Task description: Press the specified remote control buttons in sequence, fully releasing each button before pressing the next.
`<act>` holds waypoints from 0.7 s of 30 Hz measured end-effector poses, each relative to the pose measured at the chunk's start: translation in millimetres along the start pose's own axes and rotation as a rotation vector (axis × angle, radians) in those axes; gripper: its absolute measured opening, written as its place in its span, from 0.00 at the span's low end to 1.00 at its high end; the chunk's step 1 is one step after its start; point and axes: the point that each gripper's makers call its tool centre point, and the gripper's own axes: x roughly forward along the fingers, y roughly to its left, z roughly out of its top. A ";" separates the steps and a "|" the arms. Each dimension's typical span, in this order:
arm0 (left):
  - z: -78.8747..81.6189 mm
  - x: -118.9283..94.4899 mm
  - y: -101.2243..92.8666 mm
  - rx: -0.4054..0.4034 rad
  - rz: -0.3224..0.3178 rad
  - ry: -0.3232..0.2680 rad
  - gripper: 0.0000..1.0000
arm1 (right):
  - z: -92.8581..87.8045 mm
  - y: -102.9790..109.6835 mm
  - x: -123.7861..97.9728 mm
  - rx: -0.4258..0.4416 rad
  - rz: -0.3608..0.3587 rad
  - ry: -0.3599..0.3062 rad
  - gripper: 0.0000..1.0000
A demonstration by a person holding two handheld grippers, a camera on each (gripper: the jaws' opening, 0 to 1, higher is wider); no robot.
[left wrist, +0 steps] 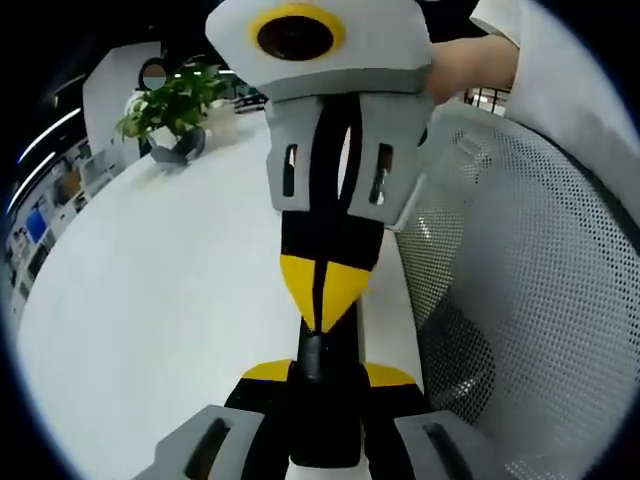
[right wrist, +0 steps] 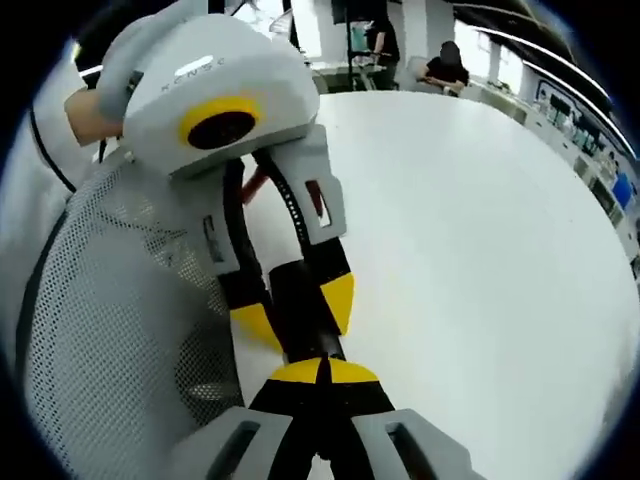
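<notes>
Left gripper view: my left tongs (left wrist: 325,375) are clamped on the black remote control (left wrist: 325,420), above the white counter (left wrist: 150,300); the right tongs (left wrist: 322,300) meet the remote's end, tips together. Right gripper view: I see those closed tips against the remote, a mesh chair (right wrist: 110,330) just beside it

The table (left wrist: 150,300) is smooth, matt white. Beside it, a chair back (left wrist: 540,280) is pale woven mesh, rough and see-through. The right gripper (left wrist: 322,318) over the table looks like matt grey plastic with glossy yellow-and-black tips; the left gripper (right wrist: 290,345) looks alike.
</notes>
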 end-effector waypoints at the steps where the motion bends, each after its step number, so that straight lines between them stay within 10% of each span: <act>1: 0.1 -0.1 0.0 -0.001 0.001 -0.002 0.24 | 2.9 1.4 1.1 0.010 0.015 -0.010 0.00; 21: 0.2 -0.4 0.2 -0.024 0.020 -0.032 0.24 | 3.8 -1.1 6.3 0.105 0.024 0.029 0.00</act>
